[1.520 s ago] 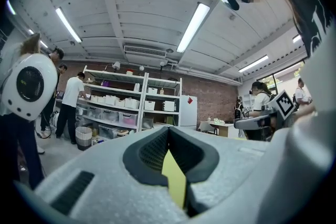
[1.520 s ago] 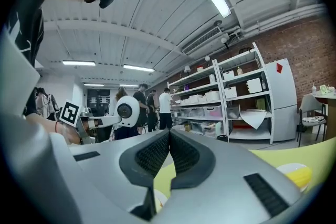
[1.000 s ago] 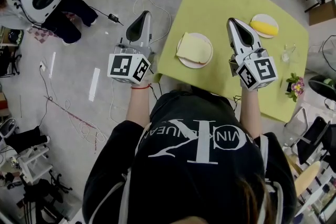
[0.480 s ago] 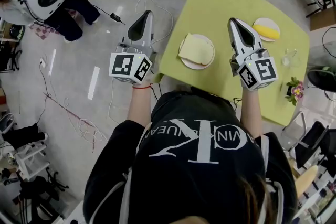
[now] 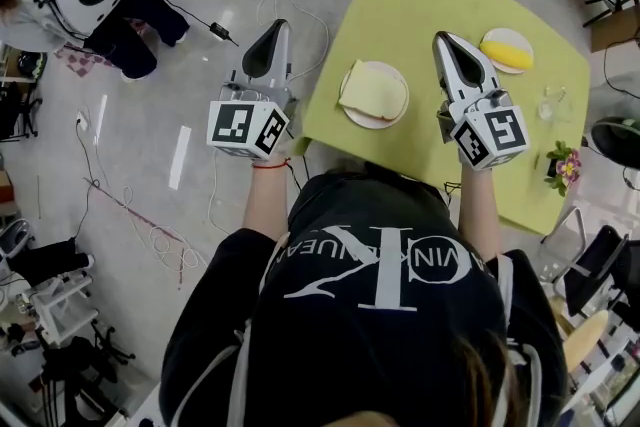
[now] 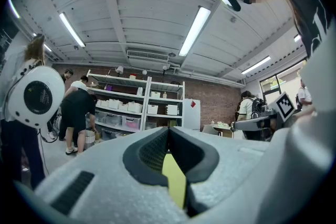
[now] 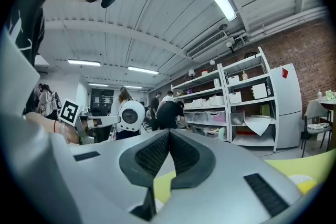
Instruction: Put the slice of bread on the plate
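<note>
Ceiling tube lamps (image 6: 195, 31) are lighting the room bright and even, and they are clipping to white in both gripper views. The floor (image 5: 180, 160) is bouncing a pale glare streak, and shadows are falling soft. Fisheye is bending lines and darkening the corners, and the left claw (image 6: 168, 129) and right claw (image 7: 169, 134), right at the lens, are reading soft.

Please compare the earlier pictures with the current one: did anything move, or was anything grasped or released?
Nothing has visibly changed. The slice of bread lies on the plate as before, and the left claw and right claw stay where they were, both shut and empty.
</note>
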The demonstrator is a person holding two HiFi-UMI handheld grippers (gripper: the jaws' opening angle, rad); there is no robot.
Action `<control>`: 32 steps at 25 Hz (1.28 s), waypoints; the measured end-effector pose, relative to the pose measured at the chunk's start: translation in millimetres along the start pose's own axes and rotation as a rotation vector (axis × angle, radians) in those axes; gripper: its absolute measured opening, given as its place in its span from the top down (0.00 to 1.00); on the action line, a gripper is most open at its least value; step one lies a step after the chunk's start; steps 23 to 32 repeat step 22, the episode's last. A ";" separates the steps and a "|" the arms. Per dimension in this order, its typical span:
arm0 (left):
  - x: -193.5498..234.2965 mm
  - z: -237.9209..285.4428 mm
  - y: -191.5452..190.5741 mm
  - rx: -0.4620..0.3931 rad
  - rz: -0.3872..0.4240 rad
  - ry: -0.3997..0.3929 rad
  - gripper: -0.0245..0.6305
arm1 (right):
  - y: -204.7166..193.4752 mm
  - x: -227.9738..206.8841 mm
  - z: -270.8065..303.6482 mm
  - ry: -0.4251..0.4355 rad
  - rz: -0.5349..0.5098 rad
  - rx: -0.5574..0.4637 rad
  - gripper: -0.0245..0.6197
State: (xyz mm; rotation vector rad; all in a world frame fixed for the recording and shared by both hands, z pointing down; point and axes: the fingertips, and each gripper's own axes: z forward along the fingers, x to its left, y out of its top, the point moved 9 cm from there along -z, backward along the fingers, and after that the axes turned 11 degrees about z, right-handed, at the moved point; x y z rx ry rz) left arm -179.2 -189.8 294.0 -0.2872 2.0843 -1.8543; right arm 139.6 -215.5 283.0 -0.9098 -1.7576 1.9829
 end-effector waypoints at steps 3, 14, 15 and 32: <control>-3.4 0.4 -0.5 0.005 -0.004 -0.005 0.95 | -1.6 -1.8 -3.3 -0.005 0.008 0.006 0.96; -3.0 2.3 -5.4 0.014 -0.009 -0.010 0.95 | -7.1 -2.8 -2.6 -0.007 0.026 0.016 0.96; -3.6 2.8 -5.7 0.015 -0.010 -0.011 0.95 | -7.5 -3.5 -2.9 -0.007 0.026 0.017 0.96; -7.8 8.8 -10.0 0.020 -0.011 -0.012 0.95 | -10.6 -10.3 -4.2 -0.008 0.033 0.019 0.96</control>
